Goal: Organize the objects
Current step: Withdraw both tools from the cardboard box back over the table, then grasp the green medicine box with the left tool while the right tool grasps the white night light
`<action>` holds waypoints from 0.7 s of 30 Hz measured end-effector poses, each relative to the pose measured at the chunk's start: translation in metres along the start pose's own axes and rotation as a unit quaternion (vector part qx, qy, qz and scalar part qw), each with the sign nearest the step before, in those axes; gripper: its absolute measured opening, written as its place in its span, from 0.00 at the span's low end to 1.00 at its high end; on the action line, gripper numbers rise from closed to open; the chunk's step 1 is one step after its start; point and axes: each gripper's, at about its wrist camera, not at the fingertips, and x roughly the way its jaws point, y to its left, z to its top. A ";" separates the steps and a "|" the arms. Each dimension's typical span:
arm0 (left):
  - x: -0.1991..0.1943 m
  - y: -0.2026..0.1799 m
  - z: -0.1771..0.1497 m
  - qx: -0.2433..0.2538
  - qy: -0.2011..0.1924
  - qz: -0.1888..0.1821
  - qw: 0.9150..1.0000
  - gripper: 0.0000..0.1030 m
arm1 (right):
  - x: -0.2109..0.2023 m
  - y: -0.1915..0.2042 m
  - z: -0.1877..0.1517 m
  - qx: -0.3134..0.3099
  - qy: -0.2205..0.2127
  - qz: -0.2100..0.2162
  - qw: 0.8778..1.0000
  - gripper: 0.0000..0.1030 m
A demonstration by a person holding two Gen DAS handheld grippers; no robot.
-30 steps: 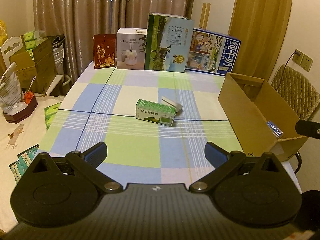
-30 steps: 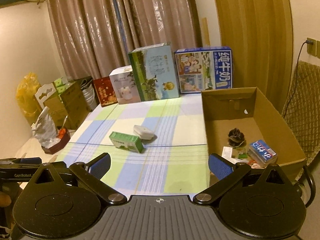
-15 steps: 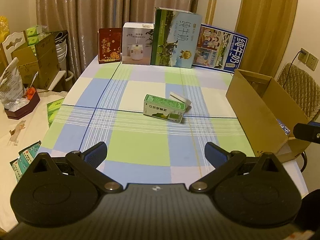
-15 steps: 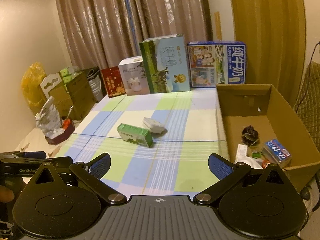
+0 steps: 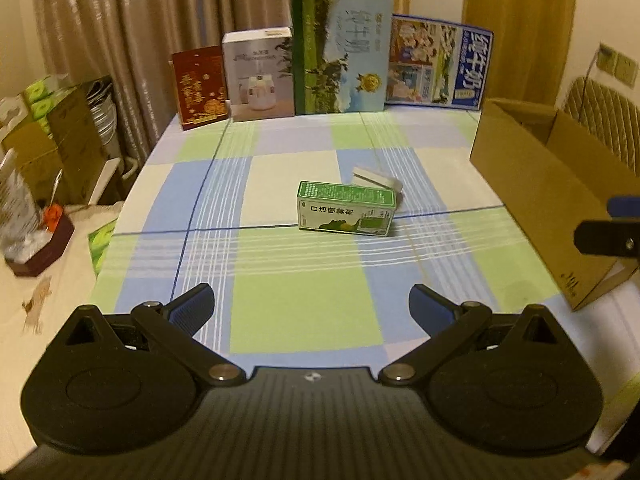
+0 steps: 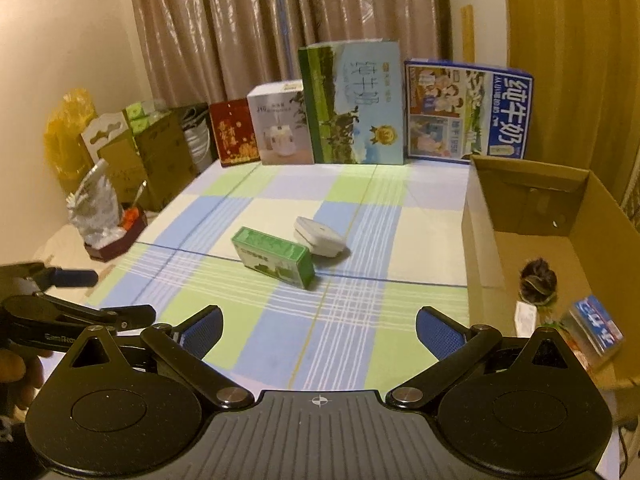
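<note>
While we hold both grippers above the near edge of the checked tablecloth (image 5: 308, 312), the largest thing before us is that cloth-covered table, green, blue and cream in squares. Next in size, our cardboard box (image 6: 532, 248) stands open on the right side, its long wall along the table's right edge; inside it we see a dark fuzzy ball (image 6: 538, 280) and a blue packet (image 6: 596, 330) near the front. Along the far edge four upright boxes stand in a row against the curtain: a tall green carton (image 5: 340, 52), a blue milk carton (image 5: 438, 68), a white appliance box (image 5: 259, 74) and a red box (image 5: 199, 86). Mid-table lies our green medicine box (image 5: 347, 214) on its side, with a small white case (image 6: 319, 236) touching its far right corner. Our left gripper (image 5: 311, 306) has its jaws spread wide and grasps nothing; our right gripper (image 6: 319, 326) is likewise released and empty, both well short of the green box.
</note>
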 end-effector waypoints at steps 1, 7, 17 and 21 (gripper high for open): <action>0.007 0.001 0.003 0.011 0.001 -0.003 1.000 0.99 | 0.007 -0.002 0.001 -0.001 0.002 0.000 1.000 0.96; 0.052 0.003 0.023 0.085 0.010 -0.032 0.996 0.90 | 0.059 -0.015 0.011 0.002 0.020 -0.003 1.000 0.77; 0.133 -0.005 0.051 0.207 -0.007 -0.057 0.977 0.86 | 0.135 -0.032 0.019 0.000 0.055 0.000 0.998 0.65; 0.161 -0.009 0.061 0.251 -0.001 -0.082 0.965 0.79 | 0.151 -0.038 0.019 0.005 0.067 0.004 0.998 0.65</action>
